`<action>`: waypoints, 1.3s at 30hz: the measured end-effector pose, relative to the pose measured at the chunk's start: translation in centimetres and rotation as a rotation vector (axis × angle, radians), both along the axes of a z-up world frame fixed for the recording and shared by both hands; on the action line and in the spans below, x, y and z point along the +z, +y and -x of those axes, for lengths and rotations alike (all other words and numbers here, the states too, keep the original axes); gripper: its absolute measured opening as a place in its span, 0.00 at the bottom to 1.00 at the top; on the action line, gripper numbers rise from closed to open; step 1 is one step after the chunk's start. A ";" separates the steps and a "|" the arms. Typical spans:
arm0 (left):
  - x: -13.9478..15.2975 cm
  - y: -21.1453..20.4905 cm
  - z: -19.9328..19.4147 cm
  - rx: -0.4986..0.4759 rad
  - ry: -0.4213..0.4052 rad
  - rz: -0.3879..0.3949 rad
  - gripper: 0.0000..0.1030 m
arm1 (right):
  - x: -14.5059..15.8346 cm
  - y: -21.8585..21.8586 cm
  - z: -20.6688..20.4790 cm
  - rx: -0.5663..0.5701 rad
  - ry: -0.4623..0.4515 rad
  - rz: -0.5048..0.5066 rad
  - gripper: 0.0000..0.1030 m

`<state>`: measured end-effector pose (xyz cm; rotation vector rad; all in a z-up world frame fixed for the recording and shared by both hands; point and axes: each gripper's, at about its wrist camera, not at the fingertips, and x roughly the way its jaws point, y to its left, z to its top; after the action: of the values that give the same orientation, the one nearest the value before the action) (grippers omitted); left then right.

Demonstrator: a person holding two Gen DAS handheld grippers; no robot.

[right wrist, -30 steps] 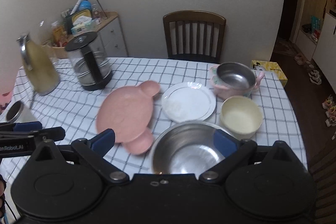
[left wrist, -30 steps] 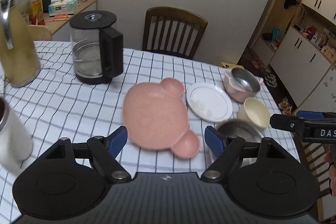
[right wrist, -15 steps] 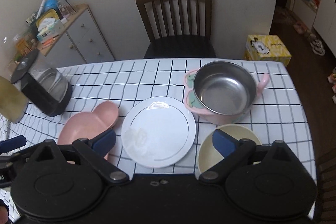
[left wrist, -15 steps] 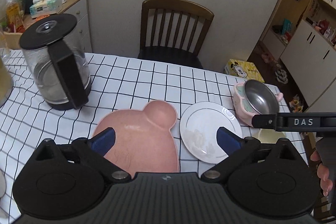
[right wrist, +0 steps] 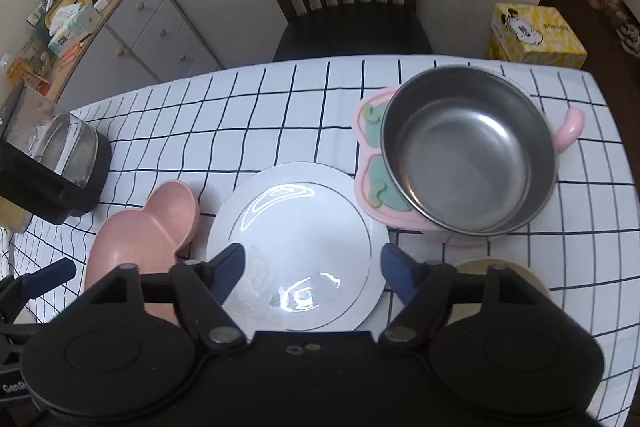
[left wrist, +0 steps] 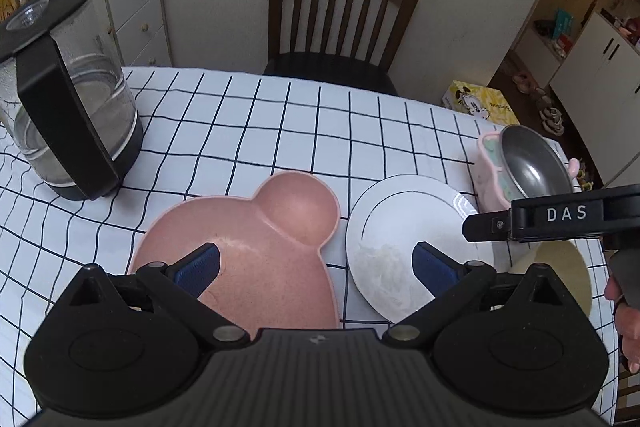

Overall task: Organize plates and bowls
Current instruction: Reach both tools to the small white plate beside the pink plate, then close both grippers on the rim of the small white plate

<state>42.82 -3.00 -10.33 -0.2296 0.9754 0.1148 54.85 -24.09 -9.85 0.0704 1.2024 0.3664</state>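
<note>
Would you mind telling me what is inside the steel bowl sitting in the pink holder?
The steel bowl looks empty: only bare, shiny metal shows. It covers most of the pink holder, so that stays hidden.

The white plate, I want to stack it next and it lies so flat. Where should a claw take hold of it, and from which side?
Take the white plate by its thin rim at the near edge, under the right claw, whose jaws are closing with nothing gripped. It lies flat on the checked tablecloth, so one pad probably has to slide under the rim. The pink plate crowds its left side.
</note>
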 end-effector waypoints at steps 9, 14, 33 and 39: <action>-1.4 0.0 -1.5 0.011 0.035 0.033 0.99 | -1.8 -0.1 -0.9 0.014 0.034 0.026 0.61; -2.0 -0.4 -2.3 -0.008 0.049 0.068 0.89 | -2.5 -1.2 -1.1 -0.010 0.042 0.053 0.58; -4.7 -1.2 -6.6 -0.065 0.181 0.174 0.33 | -3.7 -3.8 -1.9 -0.052 0.065 0.038 0.49; -5.3 -1.6 -7.3 -0.060 0.211 0.146 0.32 | -3.7 -2.6 -2.2 -0.026 0.065 0.062 0.44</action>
<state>50.09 -4.60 -15.64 -0.3271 1.2009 0.0121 57.02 -26.69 -13.55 0.0452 1.2755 0.3057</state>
